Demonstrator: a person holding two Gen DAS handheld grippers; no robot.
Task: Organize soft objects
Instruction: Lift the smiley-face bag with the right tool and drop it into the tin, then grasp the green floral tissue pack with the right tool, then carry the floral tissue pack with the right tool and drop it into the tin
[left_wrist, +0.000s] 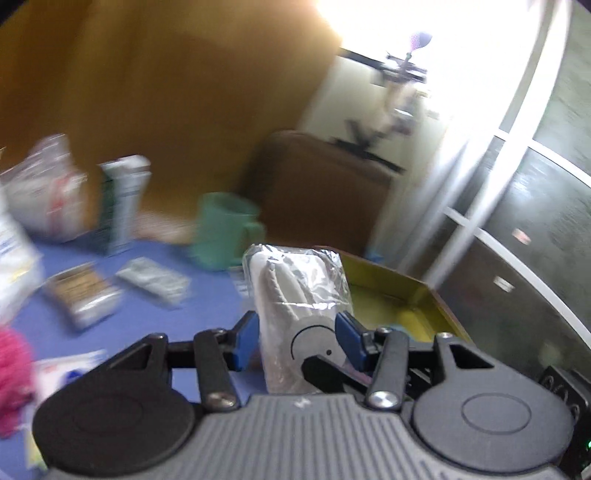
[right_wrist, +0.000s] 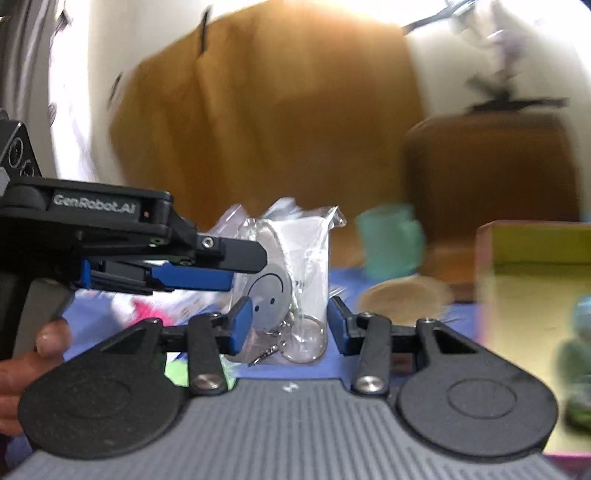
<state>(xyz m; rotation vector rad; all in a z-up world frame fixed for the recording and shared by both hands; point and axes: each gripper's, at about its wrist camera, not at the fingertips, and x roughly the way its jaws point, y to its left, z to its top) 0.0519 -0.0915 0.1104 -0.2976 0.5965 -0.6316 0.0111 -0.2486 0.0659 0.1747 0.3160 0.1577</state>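
We've got the blue table (left_wrist: 207, 295) with crinkly packets (left_wrist: 151, 282) and a pink fluffy thing (left_wrist: 14, 369) left to sort. The yellow box (left_wrist: 424, 295), boxy and stiff, already holds some blurred items. Our left tool (left_wrist: 299, 338) pinches the glossy plastic-wrapped keychain pouch (left_wrist: 295, 280), held up close beside that box; the right tool (right_wrist: 290, 325) is spread around it.

A clear plastic packet (left_wrist: 295, 295) with a grey smiley-face disc and key rings inside is seen upright at lower centre of both views (right_wrist: 291, 280), crinkled at its top; behind it, right of centre, an open yellow-lined box (left_wrist: 402, 295) is seen.
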